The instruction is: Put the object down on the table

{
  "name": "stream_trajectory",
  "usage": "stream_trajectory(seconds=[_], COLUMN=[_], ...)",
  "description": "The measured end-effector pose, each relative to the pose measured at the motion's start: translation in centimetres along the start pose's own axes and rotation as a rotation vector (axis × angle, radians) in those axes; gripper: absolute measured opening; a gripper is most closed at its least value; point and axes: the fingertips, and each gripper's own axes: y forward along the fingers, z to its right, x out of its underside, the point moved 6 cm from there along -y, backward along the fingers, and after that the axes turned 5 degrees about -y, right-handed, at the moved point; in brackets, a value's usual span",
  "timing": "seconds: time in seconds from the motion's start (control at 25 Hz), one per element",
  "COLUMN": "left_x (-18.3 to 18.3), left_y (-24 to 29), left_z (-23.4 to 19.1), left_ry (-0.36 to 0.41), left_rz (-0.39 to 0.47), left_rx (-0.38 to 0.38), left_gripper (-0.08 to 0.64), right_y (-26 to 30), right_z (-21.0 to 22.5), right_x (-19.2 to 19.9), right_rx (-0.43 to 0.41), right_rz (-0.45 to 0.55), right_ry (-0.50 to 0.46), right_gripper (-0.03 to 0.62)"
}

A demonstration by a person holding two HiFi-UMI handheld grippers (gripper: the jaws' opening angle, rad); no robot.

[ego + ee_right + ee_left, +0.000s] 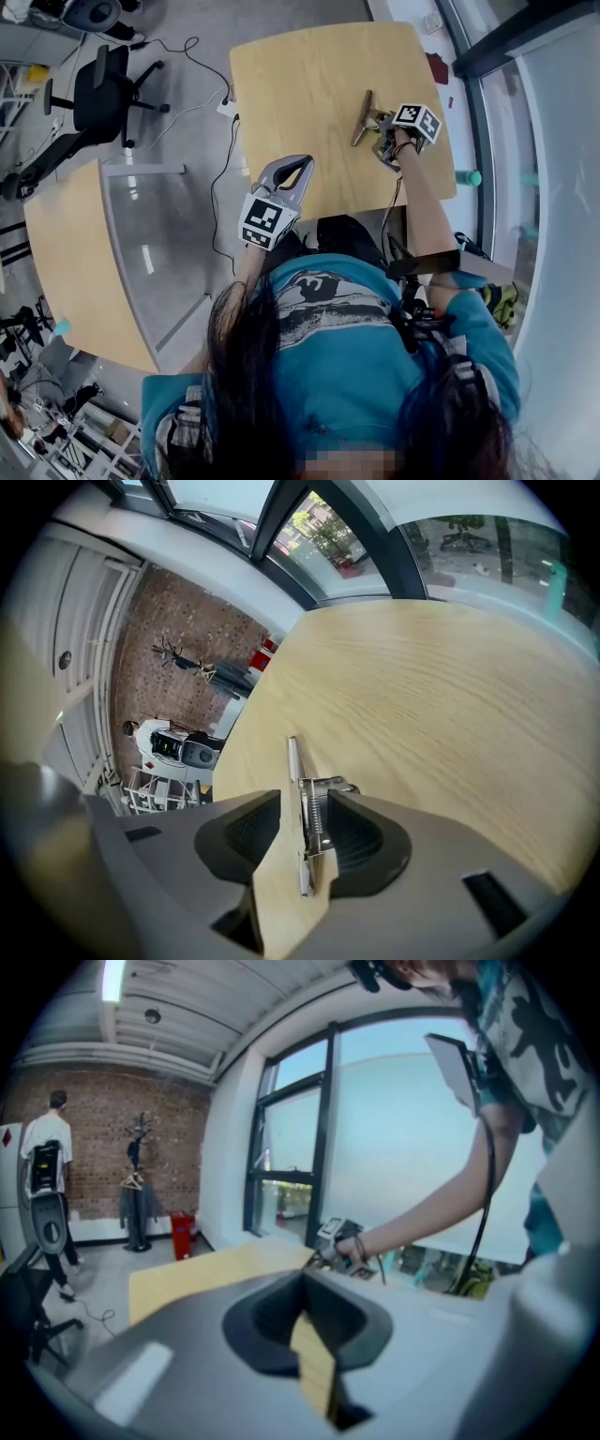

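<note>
The right gripper (375, 125) is down at the far right of the wooden worktop (309, 84), pointing steeply at the surface, with its marker cube (415, 120) riding on top. In the right gripper view the jaws of the right gripper (303, 799) stand spread, and between them lies the metal spring tool (306, 832). It is a slim bar with a coil spring along it, flat on the worktop (450, 696). It sits just beside the right-hand pad (361, 832), though whether it touches that pad cannot be told. Bare wood shows between it and the left-hand pad (239, 832), so nothing is pinching it. From the head view the metal spring tool (363, 119) stretches out ahead of the jaws, resting on the wood. The left gripper (303, 162) hangs over the near edge of the same worktop, well apart from the tool. Its jaws are pressed together at the tips with nothing between them. The left gripper view confirms it: the left gripper (302, 1281) shows only a sliver of worktop (187, 1274) through the slot. A second worktop (66, 253) stands off to the left, with an office chair (103, 89) beyond it.
</note>
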Motion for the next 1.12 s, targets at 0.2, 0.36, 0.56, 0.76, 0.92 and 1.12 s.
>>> stream_trajectory(seconds=[0.2,0.36,0.56,0.76,0.92,1.12], left_x=[-0.1,0.0,0.0,0.2,1.1,1.3], left_y=[-0.5,-0.8,-1.5,-2.7,-5.5,-6.5], left_z=[-0.1,0.3,0.3,0.8,1.3,1.0], left_ry=[0.006,0.016,0.022,0.035,0.051,0.062], left_rz=[0.009,0.018,0.027,0.037,0.047,0.047], left_rx=[0.001,0.007,0.024,0.056,0.09,0.119], left_gripper=[0.002,0.002,0.002,0.002,0.002,0.002], right_y=[-1.2,-2.8,-5.4,-9.0,-12.1,-13.7], right_z=[0.2,0.6,-0.5,-3.4,-6.9,-9.7], right_x=[0.1,1.0,2.3,4.1,8.4,12.0], right_rx=[0.033,0.015,-0.026,-0.09,-0.192,-0.262], right_rz=[0.048,0.067,0.107,0.175,0.233,0.273], right_ry=[0.035,0.063,0.052,-0.033,-0.048,-0.029], right_gripper=[0.158,0.158,0.156,0.155,0.155,0.129])
